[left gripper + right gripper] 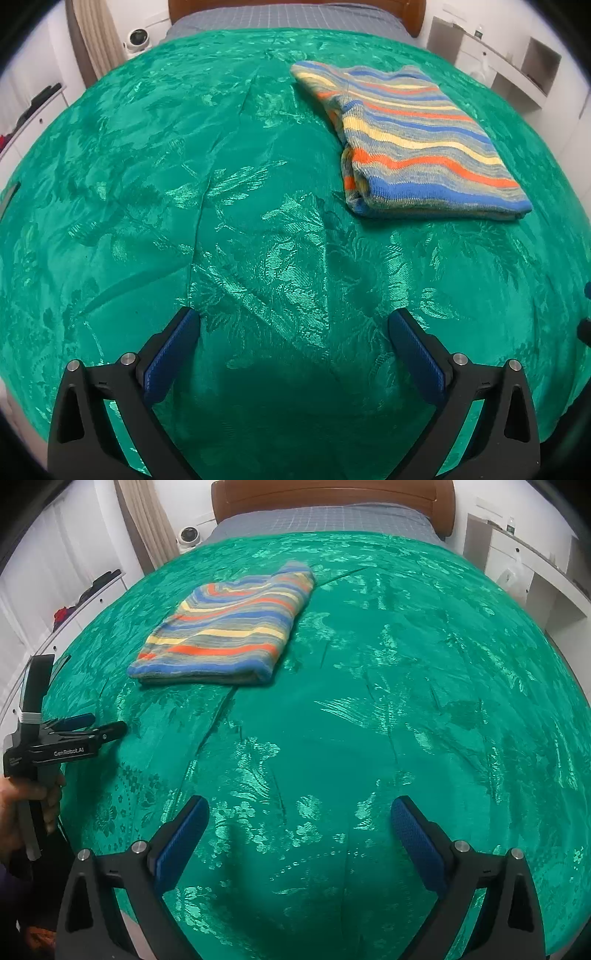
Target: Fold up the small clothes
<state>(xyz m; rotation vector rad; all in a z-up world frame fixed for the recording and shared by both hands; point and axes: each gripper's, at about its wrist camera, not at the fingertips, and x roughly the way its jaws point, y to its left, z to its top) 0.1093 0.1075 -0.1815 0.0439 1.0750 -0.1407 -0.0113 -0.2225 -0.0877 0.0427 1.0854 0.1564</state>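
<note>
- Left wrist cam: sits behind the left gripper (293,334), looks forward along its fingers over the green bedspread (184,184) toward the headboard (295,5). Low, close to the bed; pitched slightly down.
- Right wrist cam: same setup behind the right gripper (299,821), same heading, similar height.
- Offset: folded striped sweater (410,136) lands right of centre in the left view and left of centre (229,627) in the right view, so it lies between the two cams.
- The right view catches the left gripper (88,725) side-on at its left edge, held in a hand (26,805).
- Shared: bedspread, sweater, headboard, grey sheet (288,18), white shelving (517,70) on the right.
</note>
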